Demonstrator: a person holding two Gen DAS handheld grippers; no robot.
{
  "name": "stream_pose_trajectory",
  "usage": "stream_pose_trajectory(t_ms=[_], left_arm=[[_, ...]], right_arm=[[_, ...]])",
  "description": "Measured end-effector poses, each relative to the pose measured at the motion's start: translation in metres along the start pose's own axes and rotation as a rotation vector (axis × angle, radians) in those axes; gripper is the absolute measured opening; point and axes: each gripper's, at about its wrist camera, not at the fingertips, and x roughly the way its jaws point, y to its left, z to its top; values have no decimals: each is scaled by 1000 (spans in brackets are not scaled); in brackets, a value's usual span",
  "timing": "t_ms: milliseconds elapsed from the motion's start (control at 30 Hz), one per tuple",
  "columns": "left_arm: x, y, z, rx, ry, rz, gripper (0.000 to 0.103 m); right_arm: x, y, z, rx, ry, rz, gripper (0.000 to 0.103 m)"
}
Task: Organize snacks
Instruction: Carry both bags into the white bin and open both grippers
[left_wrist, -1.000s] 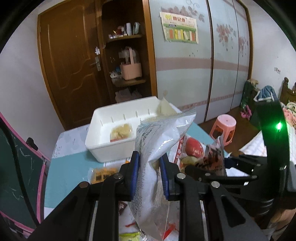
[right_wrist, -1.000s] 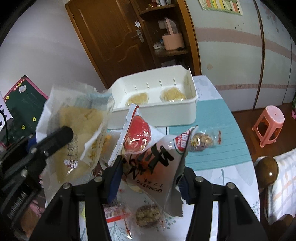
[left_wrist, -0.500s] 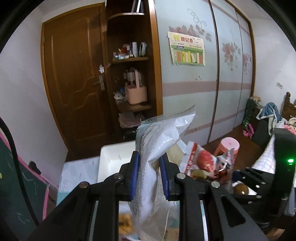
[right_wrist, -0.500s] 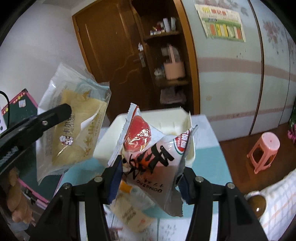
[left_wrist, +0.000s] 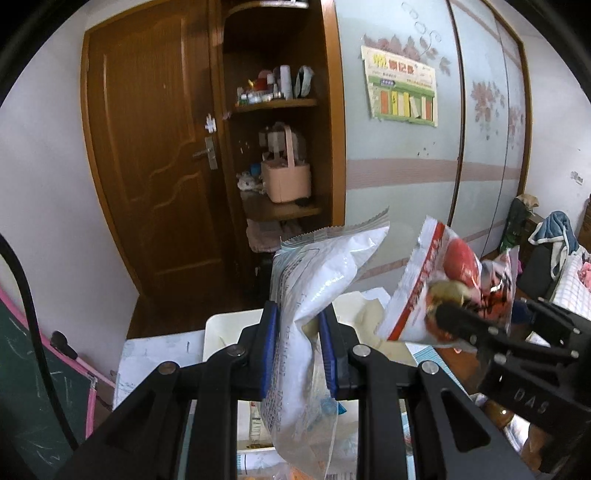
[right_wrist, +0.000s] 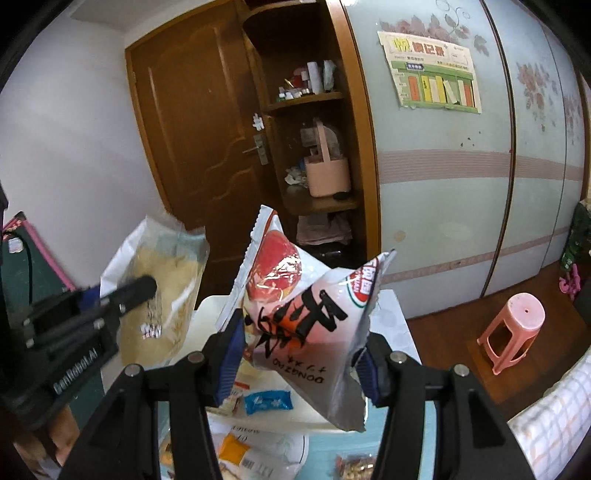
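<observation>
Left fingers (left_wrist: 298, 345) clamped on white bag (left_wrist: 314, 280), right fingers (right_wrist: 301, 354) part-open, gripping red-white bag (right_wrist: 310, 314). Both bags held in air above white bin (left_wrist: 221, 328) on desk (left_wrist: 155, 358); small packets (right_wrist: 267, 401) below.

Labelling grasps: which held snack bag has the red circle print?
The bag in the right gripper: red-print bag with bold black characters. The left gripper holds a plain white bag.

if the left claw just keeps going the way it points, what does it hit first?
Probably the white bin, which sits just ahead of and below the left claw; the claw is shut on the white snack bag. The bag hides much of the bin, so depth is uncertain.
</observation>
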Motion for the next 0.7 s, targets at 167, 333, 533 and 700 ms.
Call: stream_pose_trajectory(t_ms=[167, 333, 533, 700], left_arm=[[32, 8, -7, -28, 40, 22, 23], [42, 7, -16, 32, 28, 90, 103], [35, 14, -23, 19, 58, 88, 103], [17, 20, -28, -22, 55, 67, 103]], right_arm=[[36, -3, 1, 16, 80, -45, 59], [71, -2, -9, -50, 172, -148, 77], [65, -6, -18, -33, 193, -117, 85], [54, -1, -16, -25, 192, -100, 85]])
